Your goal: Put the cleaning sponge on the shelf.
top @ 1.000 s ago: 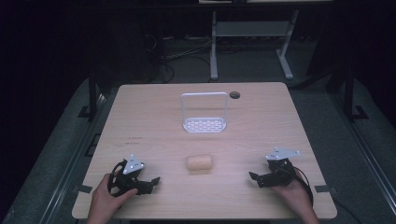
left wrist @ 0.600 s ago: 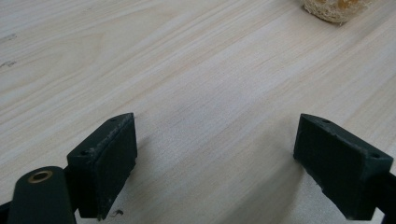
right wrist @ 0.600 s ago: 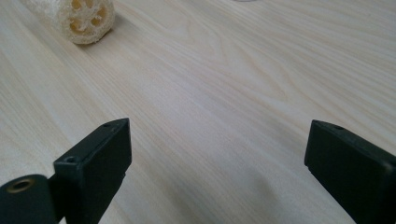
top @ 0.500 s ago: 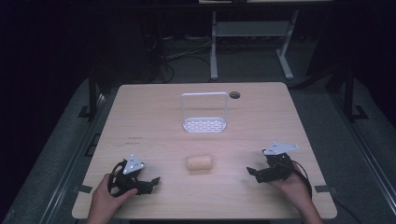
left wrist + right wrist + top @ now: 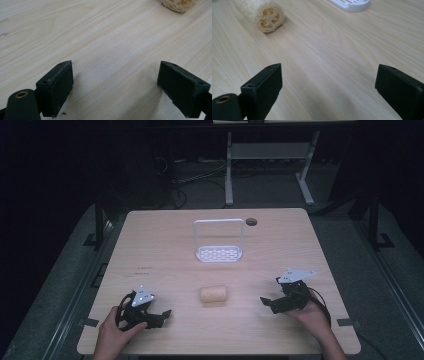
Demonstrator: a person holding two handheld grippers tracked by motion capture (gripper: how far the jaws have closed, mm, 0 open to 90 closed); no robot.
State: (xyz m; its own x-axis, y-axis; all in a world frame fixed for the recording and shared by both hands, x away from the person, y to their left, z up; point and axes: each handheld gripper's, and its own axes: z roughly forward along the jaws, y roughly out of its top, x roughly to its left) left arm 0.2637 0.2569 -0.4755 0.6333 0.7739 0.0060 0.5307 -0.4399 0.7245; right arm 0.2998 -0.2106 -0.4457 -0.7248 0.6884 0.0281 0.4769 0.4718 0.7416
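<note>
A short tan loofah piece [image 5: 213,294] lies on its side near the middle front of the wooden table [image 5: 160,245]. My left gripper [image 5: 159,316] rests open at the front left, jaws pointing right toward the loofah, a hand's width away. In the left gripper view the jaws [image 5: 115,72] stand wide apart over bare wood, with the loofah [image 5: 178,4] at the top right edge. My right gripper [image 5: 267,304] is open at the front right, pointing left. Its own view has the gripper [image 5: 328,75] spread wide and the loofah [image 5: 262,13] ahead to the left, showing its holed end.
A white perforated dish with a tall wire handle [image 5: 219,253] stands behind the loofah at mid-table; its rim [image 5: 352,5] also appears in the right gripper view. A cable hole [image 5: 251,221] sits near the far edge. Dark floor surrounds the table.
My right gripper has shifted a little to the left and forward, toward the loofah. The left gripper and the loofah have stayed put.
</note>
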